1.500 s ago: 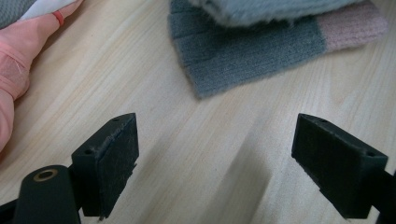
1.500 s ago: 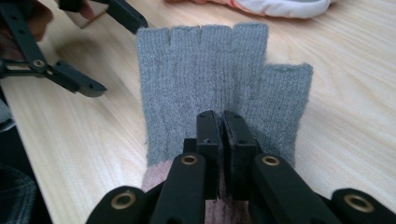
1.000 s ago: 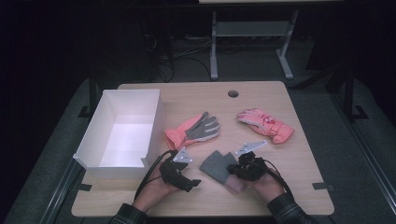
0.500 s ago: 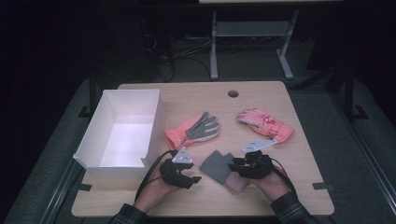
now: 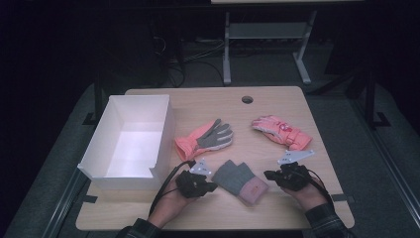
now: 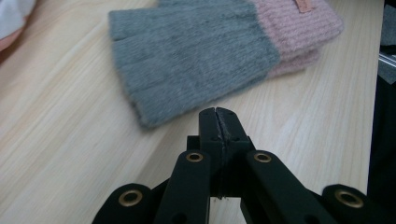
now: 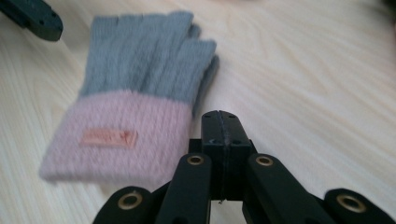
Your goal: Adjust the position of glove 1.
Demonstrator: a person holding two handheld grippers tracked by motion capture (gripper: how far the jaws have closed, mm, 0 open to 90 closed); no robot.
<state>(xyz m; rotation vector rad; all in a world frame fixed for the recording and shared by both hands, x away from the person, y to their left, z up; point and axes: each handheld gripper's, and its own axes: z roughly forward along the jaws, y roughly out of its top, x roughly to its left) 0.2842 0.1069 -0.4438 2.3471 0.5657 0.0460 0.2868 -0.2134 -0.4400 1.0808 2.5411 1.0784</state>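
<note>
A dim room surrounds a pale wooden table (image 5: 277, 104), with a metal stand and cables on the dark floor beyond it.

At the near middle of the table lies a knit glove (image 5: 240, 179), grey over the fingers and pink at the cuff, with a small tag on the pink part. It looks like two mitts stacked flat, though I cannot be sure. It is likely light, soft and floppy, so it will sag from any single hold and the fuzzy knit should give good friction. The thick ribbed cuff seems the best place to pinch; the finger ends are thinner and may slip apart if it is a pair.

The left gripper (image 5: 210, 187) sits just left of the grey fingers, apart from them, jaws pressed together with nothing between. The right gripper (image 5: 268, 174) sits just right of the pink cuff, jaws likewise together and empty.

Farther off, an orange and grey glove (image 5: 205, 137) lies at the centre and a pink ski glove (image 5: 281, 131) to the far right. A white open box (image 5: 94, 153) stands at the left edge, empty, a likely place for gloves.
</note>
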